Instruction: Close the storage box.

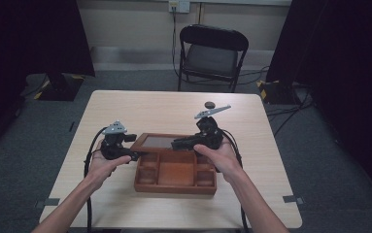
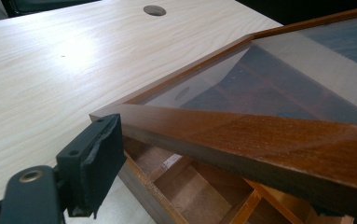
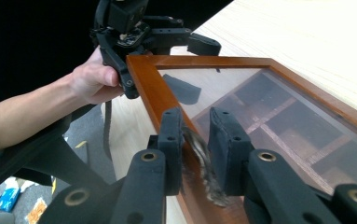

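Note:
A brown wooden box (image 1: 174, 183) with several compartments sits near the table's front edge. Its glass-paned lid (image 1: 158, 141) is raised at a tilt above it. My right gripper (image 3: 195, 126) is shut on the lid's front frame (image 3: 157, 100), one jaw on each side of the wood. It comes in over the box from the right (image 1: 176, 144). My left gripper (image 1: 134, 148) stands open at the lid's left corner (image 2: 120, 112). One pad (image 2: 97, 158) touches that corner, and the other jaw is hidden under the frame.
The light wooden table (image 1: 125, 107) has a round cable hole (image 1: 209, 104) near its far edge. A black folding chair (image 1: 212, 53) stands behind the table. Black curtains hang at both sides. Cables trail off the front edge from both grippers.

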`<action>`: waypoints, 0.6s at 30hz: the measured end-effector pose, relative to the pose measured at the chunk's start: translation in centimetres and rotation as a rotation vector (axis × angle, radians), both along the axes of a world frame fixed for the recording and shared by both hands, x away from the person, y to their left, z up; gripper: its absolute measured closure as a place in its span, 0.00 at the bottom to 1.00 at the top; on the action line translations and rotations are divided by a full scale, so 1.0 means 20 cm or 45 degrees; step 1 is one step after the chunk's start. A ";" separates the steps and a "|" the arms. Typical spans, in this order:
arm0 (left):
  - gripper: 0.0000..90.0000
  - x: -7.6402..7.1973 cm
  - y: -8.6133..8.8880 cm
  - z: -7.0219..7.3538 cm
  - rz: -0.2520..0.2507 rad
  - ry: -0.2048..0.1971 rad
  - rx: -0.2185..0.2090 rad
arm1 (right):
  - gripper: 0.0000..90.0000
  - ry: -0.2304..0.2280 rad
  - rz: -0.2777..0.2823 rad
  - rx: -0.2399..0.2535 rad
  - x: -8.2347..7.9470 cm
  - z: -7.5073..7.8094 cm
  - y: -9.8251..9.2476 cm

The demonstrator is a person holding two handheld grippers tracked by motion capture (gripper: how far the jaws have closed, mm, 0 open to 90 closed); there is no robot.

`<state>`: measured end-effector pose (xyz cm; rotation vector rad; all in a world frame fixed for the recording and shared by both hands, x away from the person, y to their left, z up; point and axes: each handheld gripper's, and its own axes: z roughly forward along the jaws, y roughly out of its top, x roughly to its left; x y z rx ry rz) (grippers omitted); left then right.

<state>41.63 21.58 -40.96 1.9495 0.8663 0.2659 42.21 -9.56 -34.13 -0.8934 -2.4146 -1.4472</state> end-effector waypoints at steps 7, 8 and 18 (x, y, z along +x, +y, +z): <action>0.19 0.00 0.00 -0.01 0.013 0.012 0.005 | 0.89 0.048 0.029 0.025 0.02 -0.04 0.00; 0.19 0.01 0.01 -0.01 0.013 0.012 0.009 | 0.90 0.043 0.028 0.020 0.02 -0.03 0.00; 0.17 0.01 0.02 -0.03 -0.007 0.019 0.033 | 0.90 0.042 0.032 -0.009 0.00 -0.04 0.01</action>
